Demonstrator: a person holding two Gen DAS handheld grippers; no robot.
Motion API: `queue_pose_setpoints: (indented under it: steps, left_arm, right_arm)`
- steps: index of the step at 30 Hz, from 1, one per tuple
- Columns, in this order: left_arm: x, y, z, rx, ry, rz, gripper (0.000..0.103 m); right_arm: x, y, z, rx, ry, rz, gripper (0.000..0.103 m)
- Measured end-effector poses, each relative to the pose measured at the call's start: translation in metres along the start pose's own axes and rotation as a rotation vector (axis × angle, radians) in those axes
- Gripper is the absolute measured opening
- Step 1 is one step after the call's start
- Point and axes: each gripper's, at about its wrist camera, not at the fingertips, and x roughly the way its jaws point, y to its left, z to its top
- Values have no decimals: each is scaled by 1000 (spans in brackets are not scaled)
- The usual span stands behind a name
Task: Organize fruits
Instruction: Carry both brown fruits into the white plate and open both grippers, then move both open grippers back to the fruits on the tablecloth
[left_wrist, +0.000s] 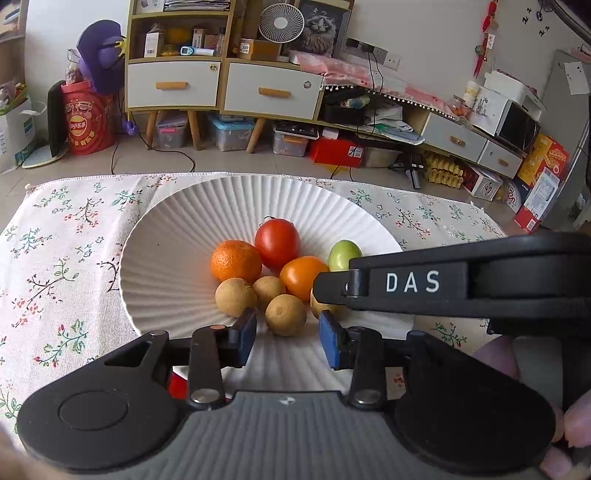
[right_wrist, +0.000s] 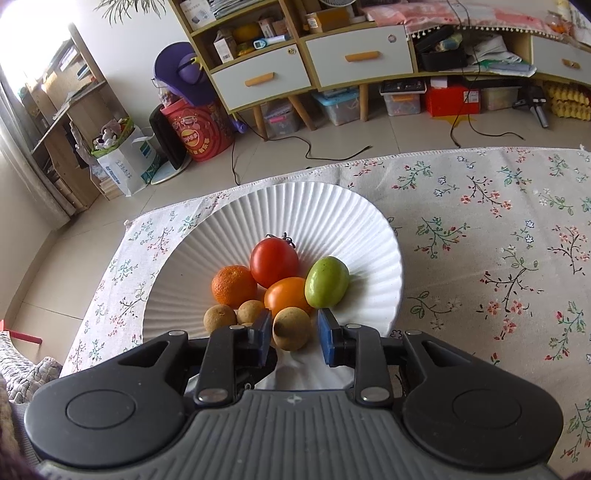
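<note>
A: Left wrist view first. White ribbed bowl sits on the floral cloth over the desk. Inside, bunched at the bottom: a mandarin, a red tomato, an orange tomato, a green fruit and three brown longans, the nearest longan just ahead of the left gripper.

B: Jaws?

A: Parted a little, blue pads clear of the longan, nothing held. The right gripper's black arm cuts in from the right and hides a fourth brown fruit and part of the green one.

B: Right wrist view?

A: Same bowl, same pile. Right gripper has a longan between its pads; left pad at its skin, gap on the right side, so narrowly parted, no grip. Green fruit has its long axis tilted up-right. Red tomato has its stem end pointing away. One longan is mostly hidden behind the left pad.
</note>
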Motion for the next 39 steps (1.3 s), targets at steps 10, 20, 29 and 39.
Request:
queue_pose_setpoints:
  steps: [10,20,29,39]
  left_arm:
    - [-11,-1,0,25,1,1,57]
    - [-41,8,-6,56,-27,12,82]
    - [-60,28,-21,85,-25,30,94]
    - [-80,47,-34,73,-37,52,100]
  right_arm:
    - [-13,1,2,-6,-22,13,40]
    - [-32,3,-1,-61,-62,12,65]
    - [-41,7,-12,-125,-70,11,81]
    - [-46,13,-31,-186,-59,17,91]
